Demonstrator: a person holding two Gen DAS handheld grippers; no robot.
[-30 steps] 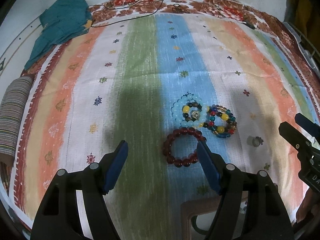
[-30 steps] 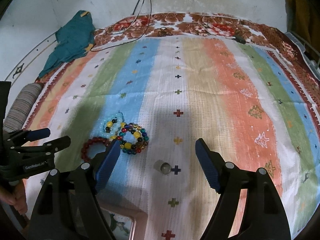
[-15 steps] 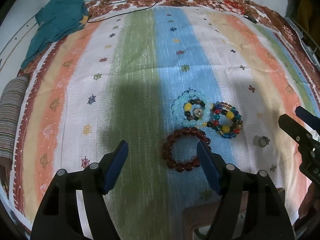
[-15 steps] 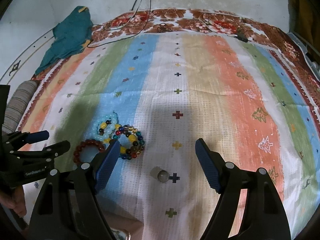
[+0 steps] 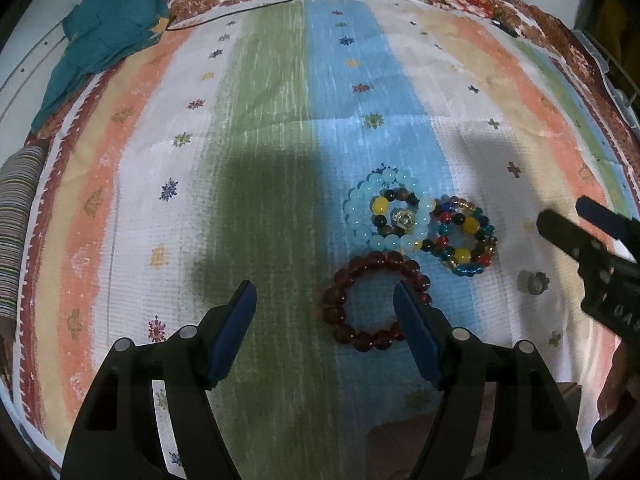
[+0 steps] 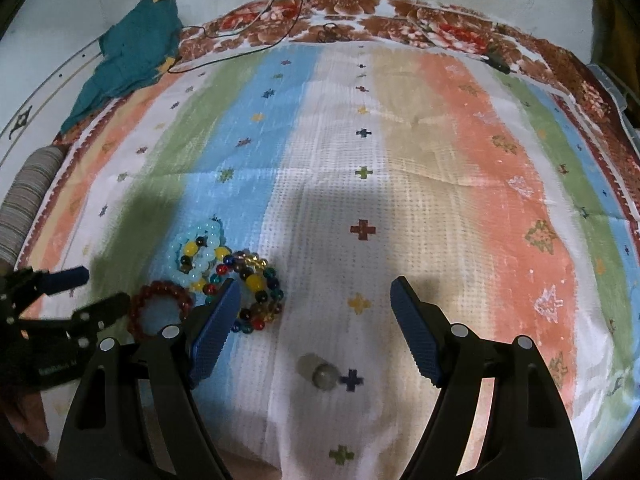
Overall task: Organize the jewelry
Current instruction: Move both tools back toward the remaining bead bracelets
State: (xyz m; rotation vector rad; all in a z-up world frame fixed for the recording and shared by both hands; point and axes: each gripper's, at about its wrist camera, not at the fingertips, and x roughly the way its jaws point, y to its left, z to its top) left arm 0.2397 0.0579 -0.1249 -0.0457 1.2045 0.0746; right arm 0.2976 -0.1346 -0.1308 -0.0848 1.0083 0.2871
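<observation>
A dark red bead bracelet lies on the striped cloth, just ahead of my open left gripper; the right fingertip overlaps its right edge. Behind it lie a pale blue bracelet with a small mixed one inside, and a multicoloured bracelet. A small silver ring lies to the right. In the right wrist view my open right gripper hangs above the ring, with the multicoloured bracelet, the blue one and the red one at its left.
The striped cloth covers the surface. A teal cloth and black cables lie at the far edge. A striped roll sits at the left. A brown box corner shows under the left gripper.
Both grippers have moved forward and lower toward the jewelry; the bracelets and ring look larger and nearer. Nothing was picked up.
</observation>
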